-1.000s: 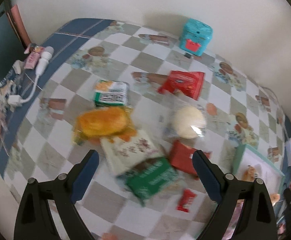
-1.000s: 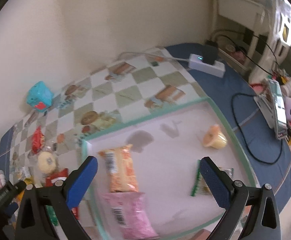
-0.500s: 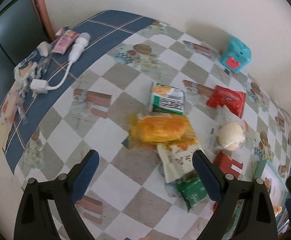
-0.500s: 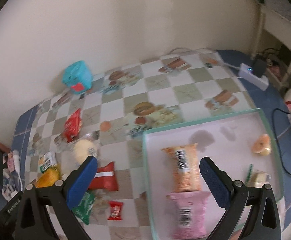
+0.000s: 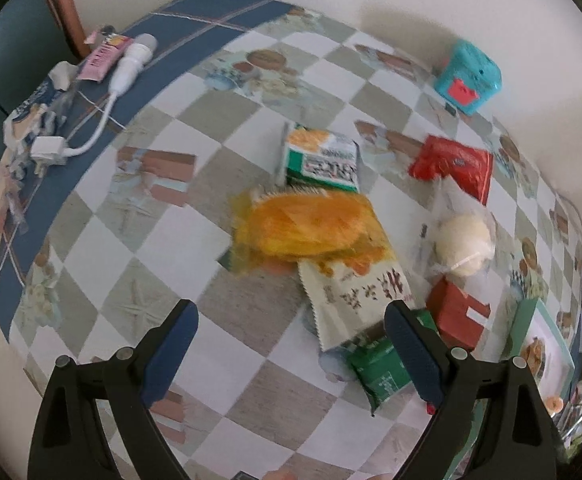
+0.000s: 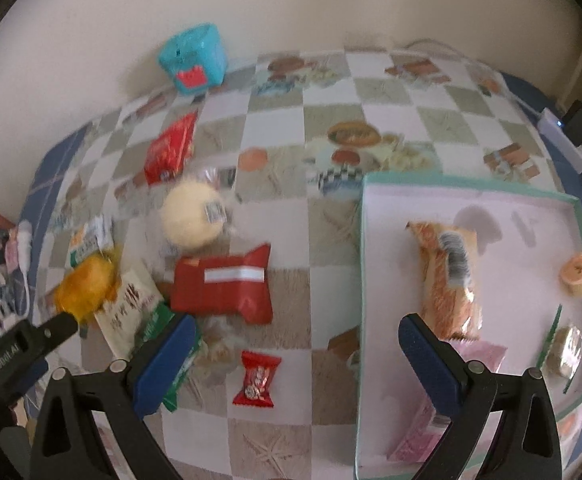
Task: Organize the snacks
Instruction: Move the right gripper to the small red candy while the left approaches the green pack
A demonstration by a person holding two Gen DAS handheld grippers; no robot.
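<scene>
tray (image 6: 579,216): four snacks in, beyond right fingers (image 6: 419,344). loose snack pile (image 5: 315,228): roughly eight left, ahead of left fingers (image 5: 179,332). both pairs wide, empty.

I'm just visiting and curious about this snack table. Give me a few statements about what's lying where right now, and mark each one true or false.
1. Both grippers, left gripper and right gripper, are open and hold nothing. True.
2. The tray already holds an orange packet. True.
3. The small red candy lies inside the tray. False: it lies on the checked tablecloth, left of the tray.
4. The teal box stands in the middle of the snack pile. False: it stands apart, near the wall.
5. The yellow bag overlaps the white packet. True.
</scene>
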